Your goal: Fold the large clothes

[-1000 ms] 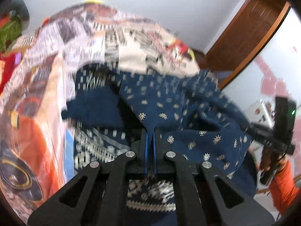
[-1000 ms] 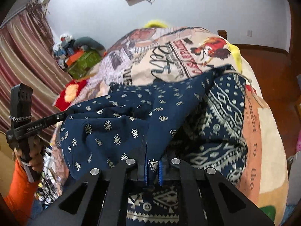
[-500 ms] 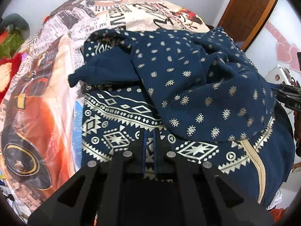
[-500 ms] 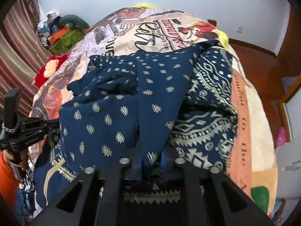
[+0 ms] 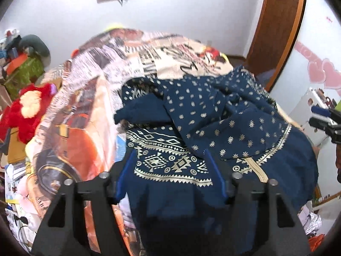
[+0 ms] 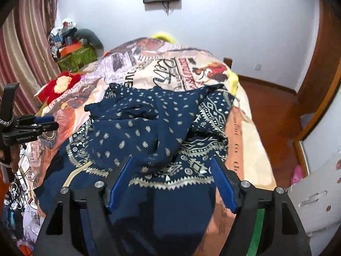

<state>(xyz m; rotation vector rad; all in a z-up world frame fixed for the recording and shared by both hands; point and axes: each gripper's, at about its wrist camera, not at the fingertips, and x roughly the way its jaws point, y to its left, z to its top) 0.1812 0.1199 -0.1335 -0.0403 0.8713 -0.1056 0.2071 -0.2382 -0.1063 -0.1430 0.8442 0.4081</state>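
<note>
Both claws were wide open w/ nothing held: left claw (image 5: 169, 175), right claw (image 6: 171, 181), each hovering over the near hem. Navy garment (image 6: 153, 132) lay on the bed (image 6: 240, 128), dotted top layer thrown over the zigzag-border layer, rumpled. I judged it approx one fold in; smoothing & more folds left. Bed's right edge close; floor (image 6: 275, 115) open beyond.

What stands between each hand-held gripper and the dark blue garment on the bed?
Nothing visible does. The left hand-held gripper and the right hand-held gripper are both open, directly over the dark blue garment, whose patterned hem shows between their fingers.
</note>
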